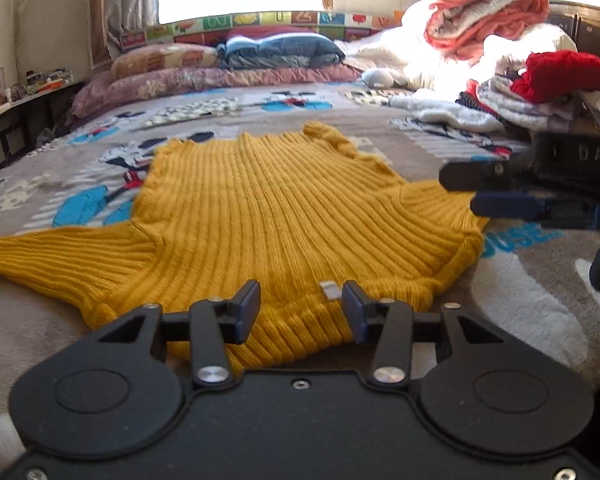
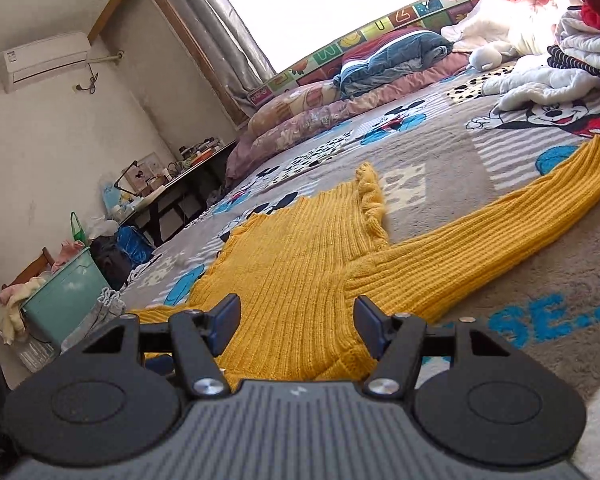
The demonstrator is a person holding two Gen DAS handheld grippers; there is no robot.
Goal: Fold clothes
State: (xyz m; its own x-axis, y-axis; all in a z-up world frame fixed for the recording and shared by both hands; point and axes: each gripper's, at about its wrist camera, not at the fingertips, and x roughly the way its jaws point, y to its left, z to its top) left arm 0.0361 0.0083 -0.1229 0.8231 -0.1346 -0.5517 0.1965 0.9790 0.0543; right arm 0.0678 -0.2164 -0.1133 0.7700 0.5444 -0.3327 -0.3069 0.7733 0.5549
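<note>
A mustard-yellow ribbed sweater point(image 1: 276, 216) lies spread flat on the cartoon-print bed blanket point(image 1: 260, 116), its collar with a white label point(image 1: 329, 290) nearest me. My left gripper point(image 1: 300, 308) is open, its jaws on either side of the collar, low over the knit. In the left wrist view the right gripper point(image 1: 460, 192) shows from the side at the sweater's right shoulder. In the right wrist view the sweater point(image 2: 300, 264) stretches ahead with one sleeve point(image 2: 520, 220) running off to the right. My right gripper point(image 2: 296, 320) is open over the shoulder area.
A pile of clothes with a red knit point(image 1: 560, 74) and a rolled pink quilt point(image 1: 488, 12) sit at the bed's right. Pillows and folded bedding point(image 1: 276, 50) lie by the window. A green bin point(image 2: 66, 296) and cluttered table point(image 2: 168, 184) stand left of the bed.
</note>
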